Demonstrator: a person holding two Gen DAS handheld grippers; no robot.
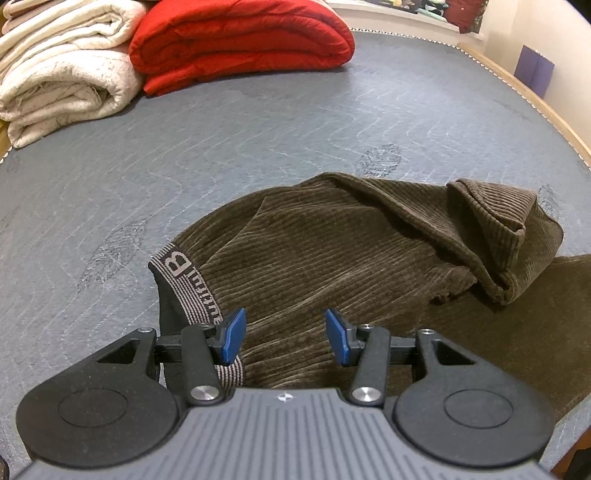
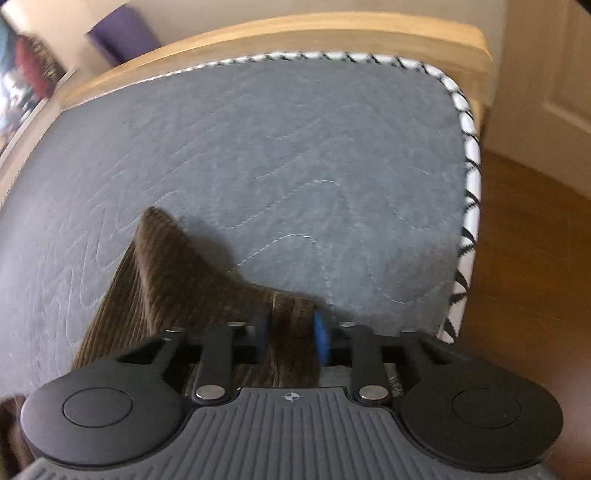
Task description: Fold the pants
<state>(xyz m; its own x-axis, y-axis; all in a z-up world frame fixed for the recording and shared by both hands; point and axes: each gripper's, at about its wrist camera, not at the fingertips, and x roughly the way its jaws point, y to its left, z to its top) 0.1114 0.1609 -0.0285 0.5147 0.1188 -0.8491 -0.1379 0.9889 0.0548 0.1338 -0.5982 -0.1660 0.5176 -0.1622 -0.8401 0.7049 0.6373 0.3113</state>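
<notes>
Brown corduroy pants [image 1: 332, 254] lie crumpled on a grey quilted mattress [image 1: 221, 147]. Their waistband [image 1: 184, 280], grey with a letter B, is at the left by my left gripper. My left gripper [image 1: 286, 334] is open, its blue pads [image 1: 232, 332] just above the waist fabric, holding nothing. A pant leg is folded over at the right [image 1: 498, 236]. In the right wrist view, my right gripper [image 2: 291, 339] is shut on a bunch of the pants [image 2: 177, 273] and holds it lifted near the mattress corner. That view is blurred.
A folded red blanket [image 1: 240, 44] and cream folded blankets [image 1: 62, 74] sit at the far left of the mattress. A wooden bed frame [image 2: 295, 33] runs along the far edge. The wooden floor [image 2: 535, 258] lies beyond the right edge.
</notes>
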